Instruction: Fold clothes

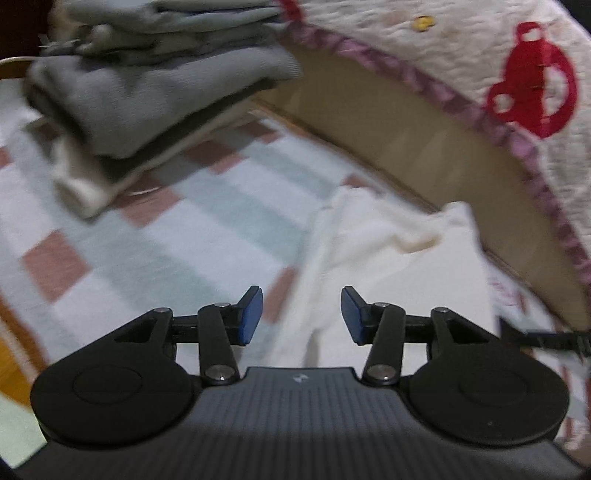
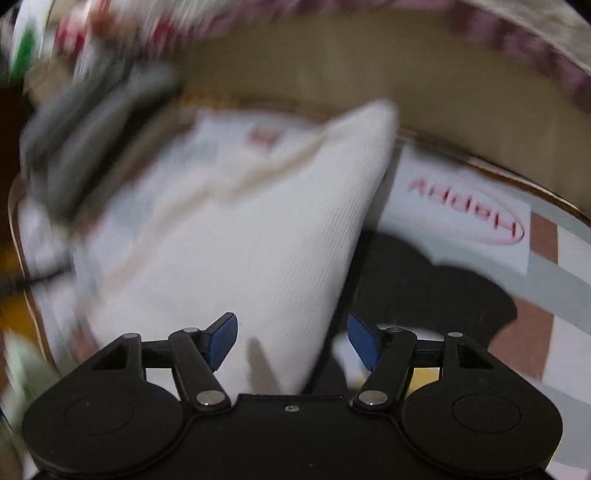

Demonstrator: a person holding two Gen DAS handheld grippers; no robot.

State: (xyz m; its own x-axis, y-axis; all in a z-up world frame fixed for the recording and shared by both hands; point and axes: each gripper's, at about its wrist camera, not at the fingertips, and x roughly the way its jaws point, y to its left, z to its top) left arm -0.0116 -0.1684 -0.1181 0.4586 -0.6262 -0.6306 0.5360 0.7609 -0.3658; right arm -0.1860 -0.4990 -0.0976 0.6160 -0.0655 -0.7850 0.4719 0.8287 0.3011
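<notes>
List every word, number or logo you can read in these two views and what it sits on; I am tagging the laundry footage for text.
"Happy", in red letters inside a red oval, seen upside down, on the white patch of the checked mat.
Small pale logo mark on the left tongs' grey body: no letters readable.
Red motif on the quilted cover: a picture, no text.
Red mark beyond the white garment: too blurred to read.

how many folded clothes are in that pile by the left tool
About 4, blurred, so more may be hidden: pale grey on top, another grey below it, a thick grey one, and a cream one at the bottom.
</notes>
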